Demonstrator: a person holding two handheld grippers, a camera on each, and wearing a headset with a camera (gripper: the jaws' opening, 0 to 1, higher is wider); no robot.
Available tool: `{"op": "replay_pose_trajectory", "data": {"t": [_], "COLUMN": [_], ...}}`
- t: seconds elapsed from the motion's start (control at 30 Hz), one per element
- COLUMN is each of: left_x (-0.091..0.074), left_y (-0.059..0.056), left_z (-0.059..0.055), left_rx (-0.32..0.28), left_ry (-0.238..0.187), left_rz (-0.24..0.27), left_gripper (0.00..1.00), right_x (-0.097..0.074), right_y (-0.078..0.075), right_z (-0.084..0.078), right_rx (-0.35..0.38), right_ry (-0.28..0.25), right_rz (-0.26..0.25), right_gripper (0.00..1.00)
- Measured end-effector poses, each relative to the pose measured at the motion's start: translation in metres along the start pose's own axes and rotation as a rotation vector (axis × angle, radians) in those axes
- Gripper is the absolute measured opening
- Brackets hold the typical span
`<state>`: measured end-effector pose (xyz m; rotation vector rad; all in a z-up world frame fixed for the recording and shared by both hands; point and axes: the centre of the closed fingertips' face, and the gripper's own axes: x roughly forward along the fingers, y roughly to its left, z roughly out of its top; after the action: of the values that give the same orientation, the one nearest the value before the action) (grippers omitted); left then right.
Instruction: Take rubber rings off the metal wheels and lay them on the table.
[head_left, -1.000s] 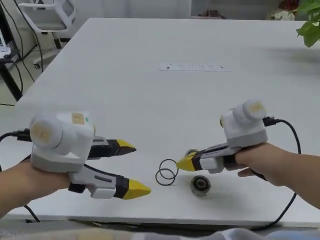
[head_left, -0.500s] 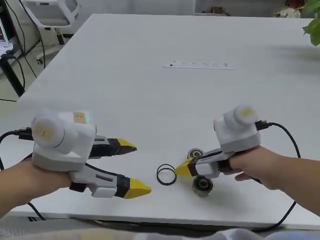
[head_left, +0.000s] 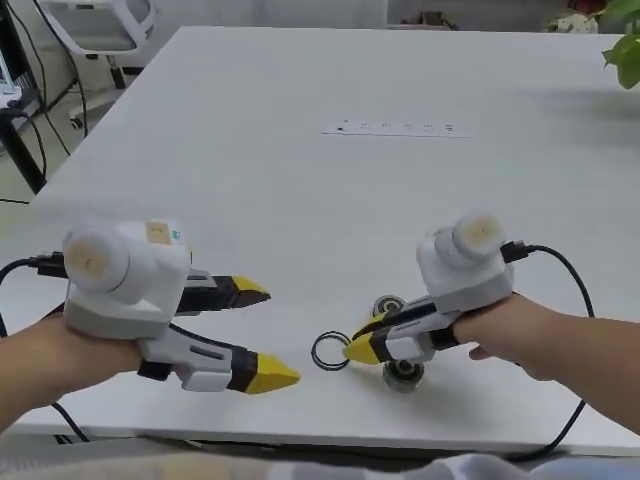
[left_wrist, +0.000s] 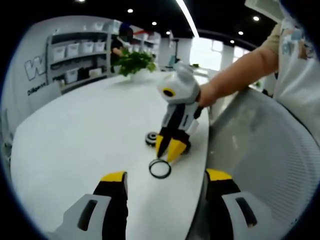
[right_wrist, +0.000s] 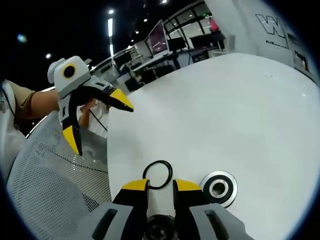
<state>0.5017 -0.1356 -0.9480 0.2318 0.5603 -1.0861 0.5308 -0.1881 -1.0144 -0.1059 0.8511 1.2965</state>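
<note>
Two thin black rubber rings lie overlapped on the white table near its front edge. One metal wheel lies flat just behind them. A second wheel sits under my right gripper and shows through the narrow gap between its jaws. The yellow tips stand slightly apart beside the rings and grip nothing. My left gripper hovers wide open and empty to the left, aimed at the rings.
The table's front edge runs just below both grippers. A flush socket strip sits mid-table, far behind the work. A chair stands off the far left corner, and plant leaves hang at the far right.
My right gripper has moved left and toward the front edge, coming over the nearer wheel with its tips now beside the rings. The left gripper, rings and wheels have stayed put.
</note>
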Motion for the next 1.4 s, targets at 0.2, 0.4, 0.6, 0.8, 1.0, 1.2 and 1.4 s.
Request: {"op": "replay_pose_trajectory", "data": {"t": [0.2, 0.4, 0.6, 0.8, 1.0, 1.2, 1.4], "left_x": [0.001, 0.005, 0.017, 0.028, 0.039, 0.05, 0.061], "left_y": [0.002, 0.009, 0.013, 0.012, 0.016, 0.02, 0.023], "left_z": [0.002, 0.01, 0.02, 0.029, 0.037, 0.038, 0.035], "left_rx": [0.01, 0.026, 0.039, 0.054, 0.064, 0.065, 0.057], "left_ry": [0.01, 0.016, 0.016, 0.015, 0.015, 0.025, 0.036], "left_rz": [-0.006, -0.005, -0.013, -0.029, -0.036, -0.038, -0.037], "left_gripper": [0.63, 0.62, 0.62, 0.61, 0.6, 0.58, 0.56], "right_x": [-0.014, -0.033, -0.053, -0.07, -0.082, -0.087, -0.086], "right_y": [-0.001, -0.003, -0.011, -0.02, -0.032, -0.042, -0.049], "right_z": [0.012, 0.023, 0.026, 0.027, 0.024, 0.019, 0.008], "right_rx": [0.007, 0.017, 0.034, 0.049, 0.048, 0.053, 0.038], "right_ry": [-0.054, -0.113, -0.162, -0.201, -0.222, -0.233, -0.222], "right_rz": [-0.003, -0.022, -0.055, -0.087, -0.122, -0.142, -0.156], "right_gripper": [0.18, 0.21, 0.23, 0.23, 0.24, 0.24, 0.23]}}
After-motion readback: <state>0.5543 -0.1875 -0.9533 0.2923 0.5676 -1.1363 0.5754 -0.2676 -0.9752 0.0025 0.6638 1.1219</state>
